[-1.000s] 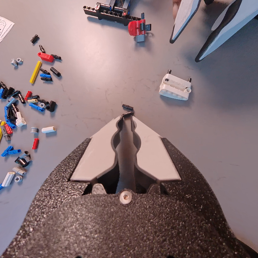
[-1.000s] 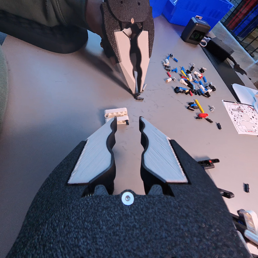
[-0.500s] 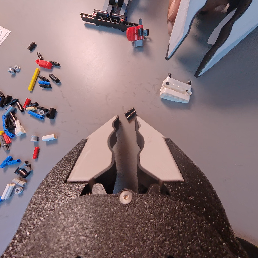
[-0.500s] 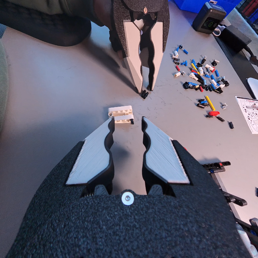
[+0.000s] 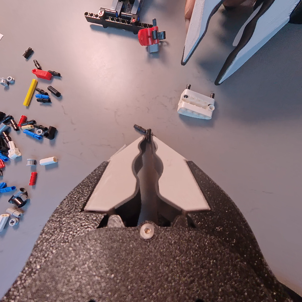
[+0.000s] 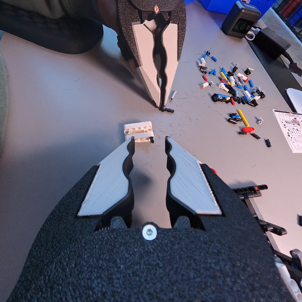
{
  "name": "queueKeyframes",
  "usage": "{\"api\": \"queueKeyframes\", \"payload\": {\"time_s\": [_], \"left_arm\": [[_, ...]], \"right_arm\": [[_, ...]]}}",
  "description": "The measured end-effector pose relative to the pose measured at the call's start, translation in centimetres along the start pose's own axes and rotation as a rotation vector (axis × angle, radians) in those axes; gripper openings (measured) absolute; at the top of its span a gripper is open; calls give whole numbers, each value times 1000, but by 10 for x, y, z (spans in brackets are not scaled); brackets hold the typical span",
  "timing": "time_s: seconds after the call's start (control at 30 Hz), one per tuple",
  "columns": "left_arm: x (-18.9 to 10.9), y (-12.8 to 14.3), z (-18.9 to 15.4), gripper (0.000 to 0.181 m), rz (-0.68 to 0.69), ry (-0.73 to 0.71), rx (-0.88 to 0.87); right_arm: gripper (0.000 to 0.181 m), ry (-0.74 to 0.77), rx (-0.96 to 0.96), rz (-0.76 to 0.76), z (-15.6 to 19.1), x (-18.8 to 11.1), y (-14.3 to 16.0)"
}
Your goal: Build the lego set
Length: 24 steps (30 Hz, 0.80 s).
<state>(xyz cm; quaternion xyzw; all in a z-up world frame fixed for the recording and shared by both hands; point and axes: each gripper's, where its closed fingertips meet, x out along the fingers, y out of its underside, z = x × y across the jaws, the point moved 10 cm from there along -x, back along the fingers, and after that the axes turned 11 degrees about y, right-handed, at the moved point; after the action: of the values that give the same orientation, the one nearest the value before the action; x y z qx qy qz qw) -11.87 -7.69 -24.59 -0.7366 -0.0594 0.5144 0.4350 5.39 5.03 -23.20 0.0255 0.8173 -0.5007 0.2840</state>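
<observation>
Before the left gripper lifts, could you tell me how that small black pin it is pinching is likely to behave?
The black pin is held only at the fingers' very tips, so it may twist or slip out. It looks tiny, rigid and light. Being round like the loose pin beside it, it would probably roll if dropped on the smooth table.

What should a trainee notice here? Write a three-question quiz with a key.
1. True or false: the right gripper is shut on the white block.
2. What does the left gripper pinch? A yellow axle; B black pin; C red piece.
3. Left wrist view: how many pins stick out of the white block?
Key: 1 false, it is open; 2 B; 3 two.
</observation>
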Motion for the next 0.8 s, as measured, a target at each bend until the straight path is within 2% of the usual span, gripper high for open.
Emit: {"api": "queueKeyframes", "payload": {"time_s": [0.33,0.6,0.8], "left_arm": [[0,0,-3,5,-1,25,-2],[1,0,-3,4,-24,118,-31],[6,-5,-15,4,-34,210,-22]], "right_arm": [[38,-16,-4,8,1,0,1],[52,-113,7,105,4,16,-3],[41,-201,-24,150,4,31,-7]]}}
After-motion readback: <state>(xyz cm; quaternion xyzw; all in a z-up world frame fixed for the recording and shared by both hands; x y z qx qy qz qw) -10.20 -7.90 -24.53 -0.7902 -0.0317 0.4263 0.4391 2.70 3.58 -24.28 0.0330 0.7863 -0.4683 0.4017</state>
